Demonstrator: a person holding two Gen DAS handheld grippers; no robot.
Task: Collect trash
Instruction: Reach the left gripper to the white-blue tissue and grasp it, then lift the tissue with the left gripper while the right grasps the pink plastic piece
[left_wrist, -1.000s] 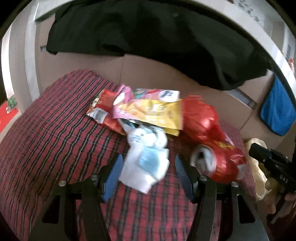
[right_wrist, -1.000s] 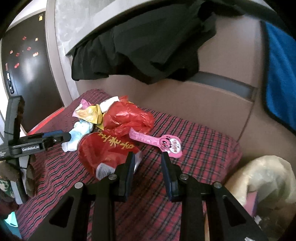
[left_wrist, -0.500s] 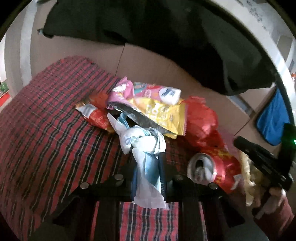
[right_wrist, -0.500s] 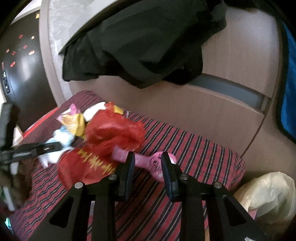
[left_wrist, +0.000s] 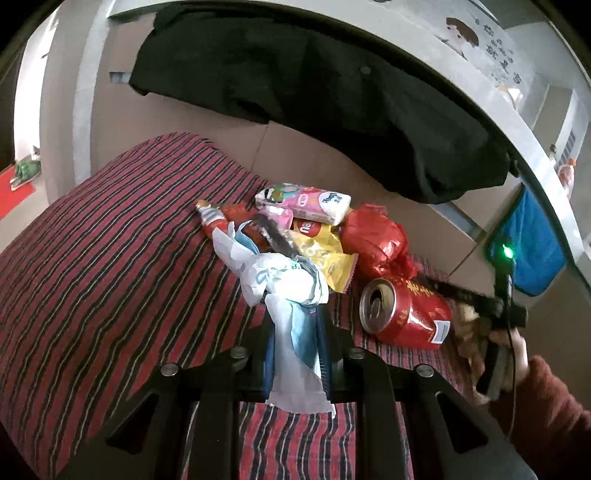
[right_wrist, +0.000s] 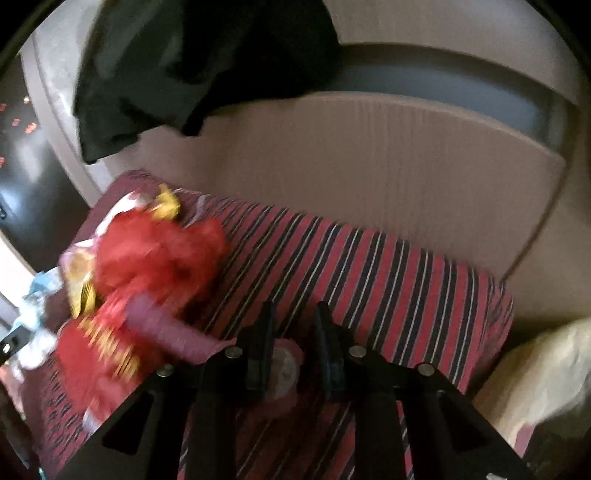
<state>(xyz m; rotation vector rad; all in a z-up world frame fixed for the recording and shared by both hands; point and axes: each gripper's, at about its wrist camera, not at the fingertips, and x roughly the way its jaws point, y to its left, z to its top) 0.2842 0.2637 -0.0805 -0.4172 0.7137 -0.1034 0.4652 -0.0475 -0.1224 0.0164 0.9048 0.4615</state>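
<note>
A trash pile lies on a red striped cover (left_wrist: 110, 277): a red can (left_wrist: 406, 314) on its side, a yellow wrapper (left_wrist: 321, 254), a pink tissue pack (left_wrist: 306, 201) and a red plastic bag (left_wrist: 373, 240). My left gripper (left_wrist: 297, 321) is shut on a crumpled white-and-blue wrapper (left_wrist: 280, 277), which hangs down between the pads. In the blurred right wrist view my right gripper (right_wrist: 294, 310) is low over the cover. Its jaws are closing around the round end of a pink guitar-shaped packet (right_wrist: 284, 369). The packet lies against the left finger, with a gap at the right one.
A black garment (left_wrist: 314, 92) hangs over the brown panel behind the cover. A blue cloth (left_wrist: 532, 251) hangs at the right. A pale plastic bag (right_wrist: 546, 369) sits past the cover's right end. A hand in a red sleeve (left_wrist: 535, 391) is at the right edge.
The left jaws went from wide apart to shut on the white-and-blue wrapper and lifted it slightly. The right gripper dropped over the pink packet, and its jaws narrowed.
</note>
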